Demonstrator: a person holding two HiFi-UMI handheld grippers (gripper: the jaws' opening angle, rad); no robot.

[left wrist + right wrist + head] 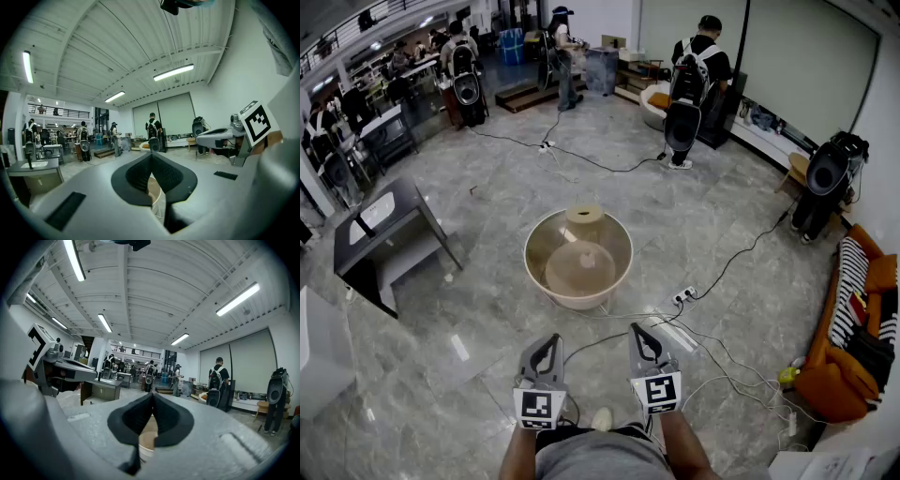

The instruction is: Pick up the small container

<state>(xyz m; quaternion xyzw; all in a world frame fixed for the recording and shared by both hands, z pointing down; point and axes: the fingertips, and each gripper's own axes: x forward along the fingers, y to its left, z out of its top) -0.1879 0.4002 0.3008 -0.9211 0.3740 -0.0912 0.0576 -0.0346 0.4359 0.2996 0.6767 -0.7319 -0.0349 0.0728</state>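
The small container (pixel 584 222) stands upright, long axis vertical, against the basin's (pixel 529 255) far inner wall. Left gripper (pixel 549 340) and right gripper (pixel 637 329) hold fingers clenched, empty.

Grey marble floor (pixel 497 187), orange sofa (pixel 821 389), dark desk (pixel 394 208), ceiling strip lights (pixel 173 72)

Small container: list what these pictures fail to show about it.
- Head view: the small container is too small to show whether it is open or lidded, or whether it stands inside the basin or on its rim.
- Left gripper view: the shut left gripper covers most of the basin.
- Right gripper view: the shut right gripper does likewise.
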